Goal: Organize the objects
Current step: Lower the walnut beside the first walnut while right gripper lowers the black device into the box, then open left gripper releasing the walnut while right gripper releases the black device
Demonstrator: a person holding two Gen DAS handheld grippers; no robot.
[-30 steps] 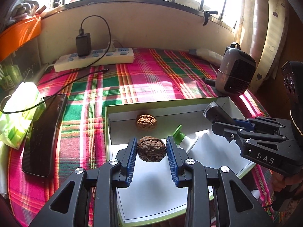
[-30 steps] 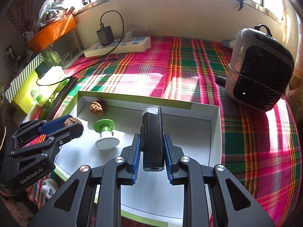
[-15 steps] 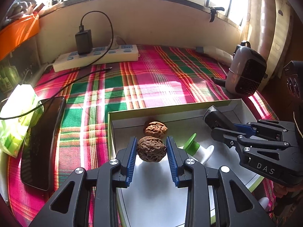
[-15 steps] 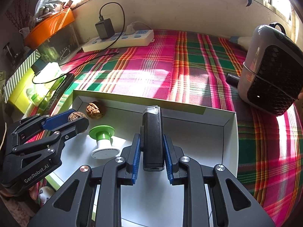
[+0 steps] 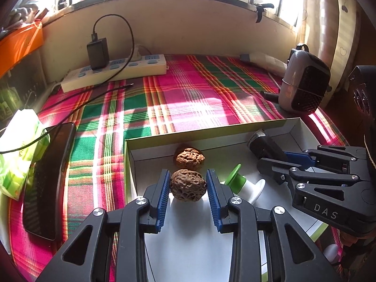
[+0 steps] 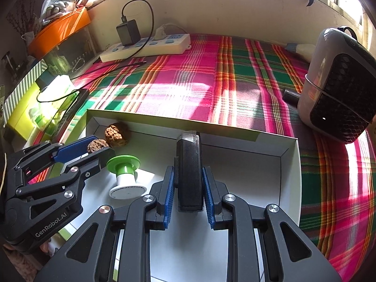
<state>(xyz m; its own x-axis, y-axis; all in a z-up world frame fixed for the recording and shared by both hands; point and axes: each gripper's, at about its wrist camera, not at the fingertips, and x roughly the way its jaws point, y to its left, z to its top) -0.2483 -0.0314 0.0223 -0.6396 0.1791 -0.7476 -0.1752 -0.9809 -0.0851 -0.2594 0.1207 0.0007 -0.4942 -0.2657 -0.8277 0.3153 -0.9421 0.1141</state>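
The left gripper [image 5: 188, 185] holds a dark wrinkled walnut [image 5: 188, 185] pinched between its blue fingers [image 5: 162, 195], hanging just above the white floor of an open box [image 5: 211, 138] with a green rim. A second, lighter walnut [image 5: 189, 157] lies inside the box against its far wall, just beyond the held one and apart from it. Beside them in the box a small white spool with a green cap [image 5: 244, 183] leans on its side. The right gripper [image 6: 188, 183] is clamped narrowly on a slim black device with a clear tip [image 6: 189, 171], which stands roughly upright between its fingers [image 6: 169, 192] over the middle of the box; whether its lower end touches the floor of the box cannot be told. The box sits at the near edge of a bench covered in a pink, green and white plaid cloth [image 5: 188, 98]. At the back of the cloth a white power strip [image 5: 117, 72] carries a black charger [image 5: 97, 52], whose cable loops above it. A dark phone [image 5: 47, 183] lies on the left beside a green pack of tissues [image 5: 18, 145], and a grey and black heater [image 6: 338, 82] stands at the right, well apart from the box.
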